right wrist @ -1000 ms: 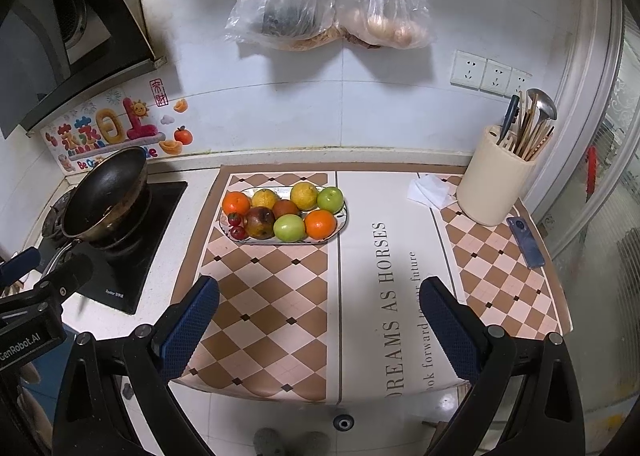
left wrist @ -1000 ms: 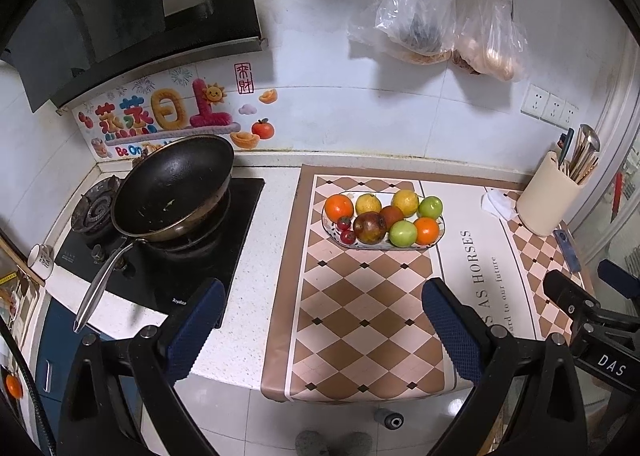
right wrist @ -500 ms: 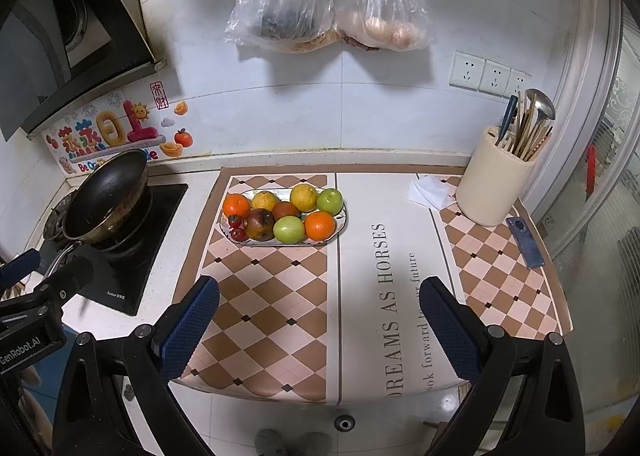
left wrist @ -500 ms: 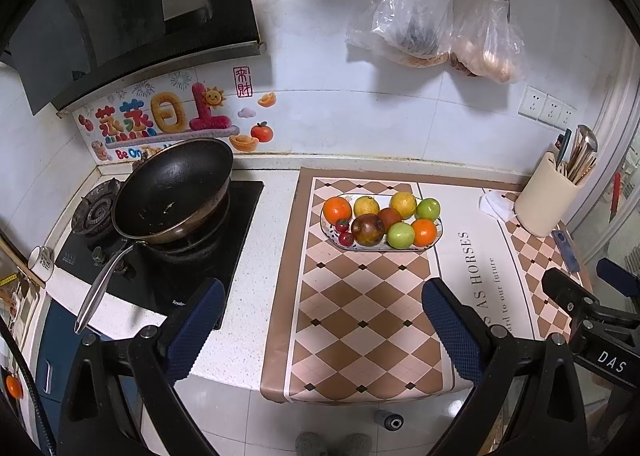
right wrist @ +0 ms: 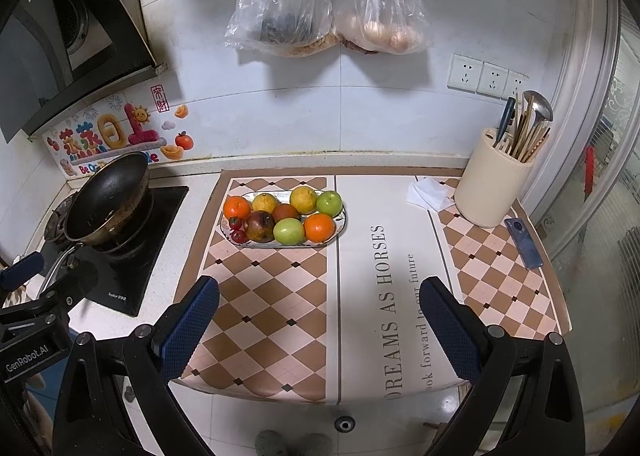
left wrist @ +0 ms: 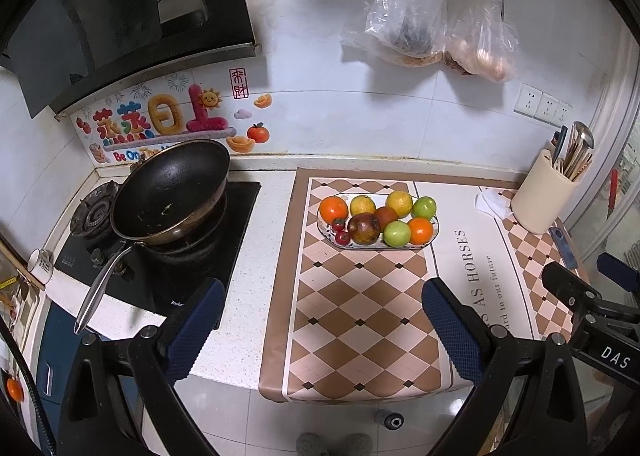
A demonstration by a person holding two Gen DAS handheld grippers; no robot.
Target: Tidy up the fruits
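Note:
An oval plate (left wrist: 435, 223) (right wrist: 341, 222) on the checkered mat holds two oranges (left wrist: 333, 209), two yellow citrus (left wrist: 399, 203), two green apples (left wrist: 397, 233), a dark reddish fruit (left wrist: 363, 228) and small red tomatoes (left wrist: 339, 231). My left gripper (left wrist: 320, 326) is open and empty, held back over the counter's front edge, well short of the plate. My right gripper (right wrist: 318, 326) is open and empty, also over the front edge. Each gripper shows at the side of the other's view.
A black wok (left wrist: 172, 192) sits on the gas stove at the left. A cream utensil holder (right wrist: 490, 186), a crumpled tissue (right wrist: 426, 194) and a phone (right wrist: 524, 242) are at the right. Plastic bags (right wrist: 320, 16) hang on the wall above.
Both grippers stay open; the views have shifted only slightly, with the plate a little farther in the left wrist view.

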